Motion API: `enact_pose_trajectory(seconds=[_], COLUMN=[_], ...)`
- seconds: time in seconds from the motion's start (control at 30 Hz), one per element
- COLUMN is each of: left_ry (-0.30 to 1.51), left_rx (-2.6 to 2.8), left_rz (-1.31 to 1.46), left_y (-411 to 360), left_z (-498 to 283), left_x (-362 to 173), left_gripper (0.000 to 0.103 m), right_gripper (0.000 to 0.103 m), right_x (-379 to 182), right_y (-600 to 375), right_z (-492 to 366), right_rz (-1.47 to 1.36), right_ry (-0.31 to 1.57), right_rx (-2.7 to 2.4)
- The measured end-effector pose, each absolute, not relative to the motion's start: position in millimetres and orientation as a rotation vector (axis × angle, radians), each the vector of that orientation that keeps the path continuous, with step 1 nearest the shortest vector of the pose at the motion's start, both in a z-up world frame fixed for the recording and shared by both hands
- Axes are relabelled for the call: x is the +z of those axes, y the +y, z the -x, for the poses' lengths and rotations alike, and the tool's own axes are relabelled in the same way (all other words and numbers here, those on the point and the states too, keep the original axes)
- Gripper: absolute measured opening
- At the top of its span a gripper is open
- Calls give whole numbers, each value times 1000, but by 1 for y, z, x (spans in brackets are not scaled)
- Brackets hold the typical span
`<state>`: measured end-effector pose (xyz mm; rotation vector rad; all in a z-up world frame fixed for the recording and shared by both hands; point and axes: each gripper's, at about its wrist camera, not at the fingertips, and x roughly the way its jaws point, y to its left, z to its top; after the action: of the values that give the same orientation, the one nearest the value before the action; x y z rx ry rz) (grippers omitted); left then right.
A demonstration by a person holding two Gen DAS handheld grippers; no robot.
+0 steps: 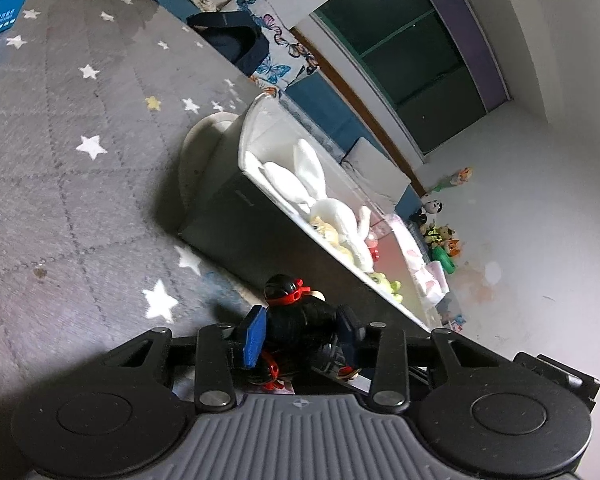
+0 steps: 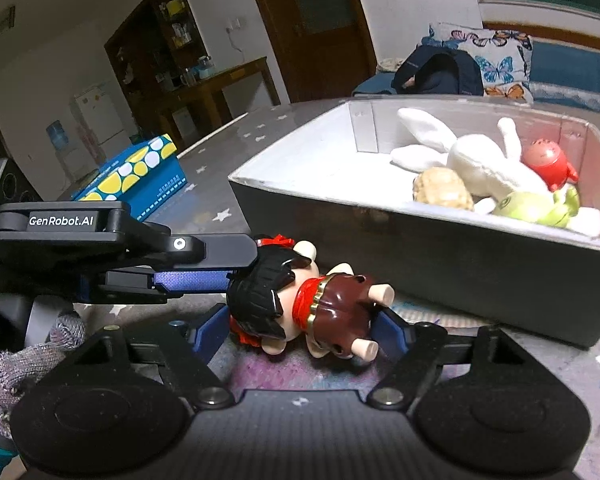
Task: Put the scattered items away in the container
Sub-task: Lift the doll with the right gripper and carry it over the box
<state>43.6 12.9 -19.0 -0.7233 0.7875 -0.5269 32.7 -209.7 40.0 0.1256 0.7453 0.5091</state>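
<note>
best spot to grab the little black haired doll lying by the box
Grip the doll across its brown-clad torso, coming from above with a finger on each side: it lies flat beside the box, and the torso is narrower than the big round head. The right gripper already straddles it.

Left tongs (image 1: pixel 300 330) clamped on figure (image 1: pixel 296 320); right tongs (image 2: pixel 300 326) bracket it, contact unclear

The left wrist view is tilted, looking close along the container (image 1: pixel 236 208). The right wrist view sits low, level, facing it. Both share the figurine (image 2: pixel 308 304).
</note>
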Motion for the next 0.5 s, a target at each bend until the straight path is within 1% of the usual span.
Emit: enact_pose_trajectory(seconds=[0.3,0.5], left_ry=[693,646], left_rx=[-575,-585], left_rz=[682,669], left_y=[-3,-13], left_z=[-41,-69], left_x=[27,52], left_gripper=[41,41], right_gripper=[79,79], right_x=[84,111], right_y=[-220,-228], right_z=[-19,-43], right_rz=[-91,-57], right_ry=[634,574], right_rx=[489,484])
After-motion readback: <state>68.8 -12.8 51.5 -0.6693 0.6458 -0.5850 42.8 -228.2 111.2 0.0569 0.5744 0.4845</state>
